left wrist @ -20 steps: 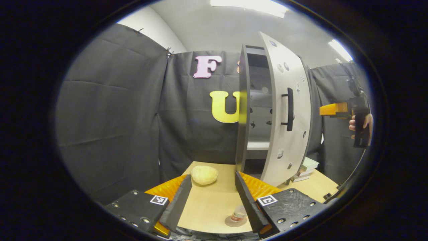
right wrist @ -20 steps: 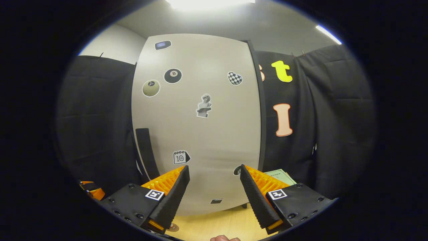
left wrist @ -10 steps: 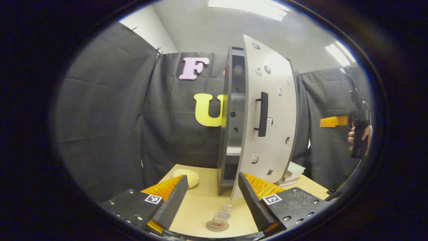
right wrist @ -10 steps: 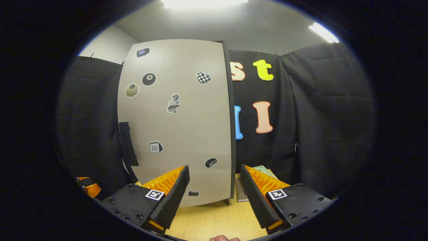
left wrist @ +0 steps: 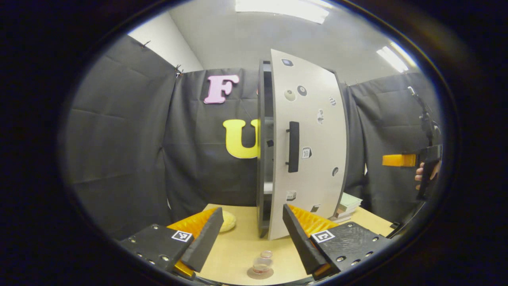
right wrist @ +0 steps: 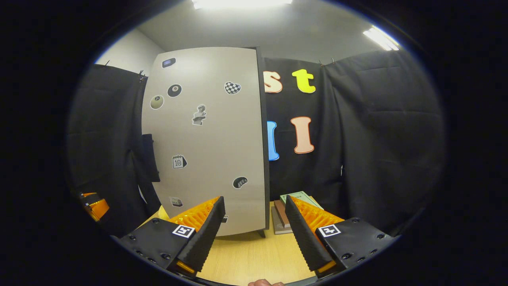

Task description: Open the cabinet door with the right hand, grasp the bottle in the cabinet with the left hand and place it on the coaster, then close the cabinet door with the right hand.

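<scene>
1. Bottle (left wrist: pixel 262 263) standing on the coaster (left wrist: pixel 260 273), on the desk (left wrist: pixel 242 246) in front of the cabinet (left wrist: pixel 263 151) and near its foot; by the look of it, the placing step done.
2. Cabinet door (left wrist: pixel 307 143) almost shut but not quite: a narrow dark gap open along the handle (left wrist: pixel 293 147) edge, between door and cabinet frame. Closing step judged to be in its last stretch, with only the final push home left.
3. Left tongs (left wrist: pixel 250 234) released, fingers spread wide and holding nothing, poised over the desk in front of the cabinet with the bottle between and below the tips.
4. Right tongs (right wrist: pixel 254 230) likewise released, fingers well apart, gripping nothing and not touching the door; pointed at the hinge-side lower corner of the cabinet door (right wrist: pixel 206 139), with a stack of books (right wrist: pixel 291 212) on the desk just beside the cabinet on that side.
5. In the left gripper view, right tongs seen from the side, well apart from the cabinet, off beyond the hinge side.
6. Pale round object (left wrist: pixel 228 220) lying on the desk beside the cabinet, on the handle side; not part of the task.
</scene>
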